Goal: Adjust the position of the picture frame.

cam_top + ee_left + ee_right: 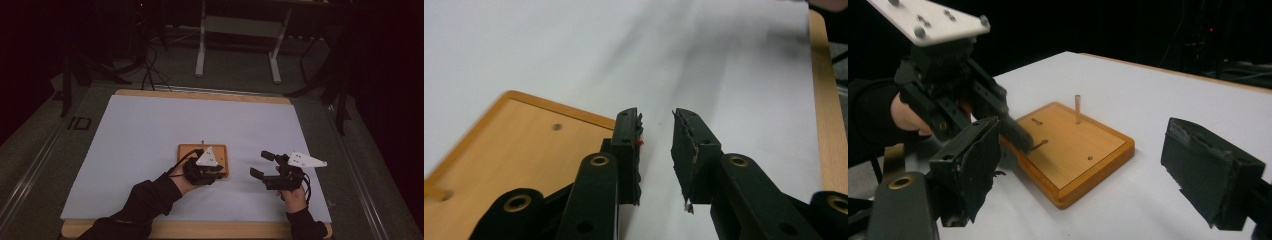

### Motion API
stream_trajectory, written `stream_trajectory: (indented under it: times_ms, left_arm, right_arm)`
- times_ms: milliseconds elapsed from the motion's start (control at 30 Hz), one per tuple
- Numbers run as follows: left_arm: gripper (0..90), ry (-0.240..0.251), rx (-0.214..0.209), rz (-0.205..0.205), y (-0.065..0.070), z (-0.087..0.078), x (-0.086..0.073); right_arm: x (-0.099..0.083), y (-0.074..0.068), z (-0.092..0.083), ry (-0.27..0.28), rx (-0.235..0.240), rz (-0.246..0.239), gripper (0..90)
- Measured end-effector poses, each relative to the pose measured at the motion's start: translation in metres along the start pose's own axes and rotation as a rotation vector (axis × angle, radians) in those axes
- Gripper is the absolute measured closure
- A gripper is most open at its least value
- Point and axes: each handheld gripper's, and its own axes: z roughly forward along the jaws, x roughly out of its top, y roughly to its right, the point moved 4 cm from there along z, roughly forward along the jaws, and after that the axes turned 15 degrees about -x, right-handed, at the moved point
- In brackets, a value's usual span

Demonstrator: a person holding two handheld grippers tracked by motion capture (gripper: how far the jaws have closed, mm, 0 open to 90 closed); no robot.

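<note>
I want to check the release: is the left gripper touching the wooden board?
Cannot tell. In the right gripper view the left gripper overlaps the wooden board, without a plain gap or contact.

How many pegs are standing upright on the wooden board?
1: a thin peg stands near one edge of the wooden board. The left tool hides part of it, so more may be hidden.

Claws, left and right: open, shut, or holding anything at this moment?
Left claw: slightly open, nothing between the jaws, over the wooden board.
Right claw: wide open, empty.
</note>
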Motion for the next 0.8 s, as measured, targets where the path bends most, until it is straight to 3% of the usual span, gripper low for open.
stream_trajectory:
  times_ms: [233,433,633,667,800]
  left_arm:
    - [72.6,0.070,0.029,-0.043,-0.015,-0.029,-0.007]
    - [72.6,0.095,0.069,-0.074,-0.027,-0.050,-0.017]
    - [70.1,0.108,0.094,-0.118,-0.041,-0.061,-0.029]
    - [70.0,0.110,0.095,-0.126,-0.042,-0.061,-0.030]
    - [68.9,0.107,0.098,-0.131,-0.049,-0.062,-0.034]
  right_arm:
    - [-0.001,-0.004,0.003,-0.016,0.010,-0.016,14.5]
    - [-0.002,-0.006,0.006,-0.034,0.008,-0.020,14.0]
    - [-0.003,-0.010,0.009,-0.054,-0.020,-0.045,13.8]
    - [-0.003,-0.012,0.011,-0.057,-0.046,-0.054,13.8]
    - [-0.005,-0.016,0.015,-0.076,-0.037,-0.081,13.6]
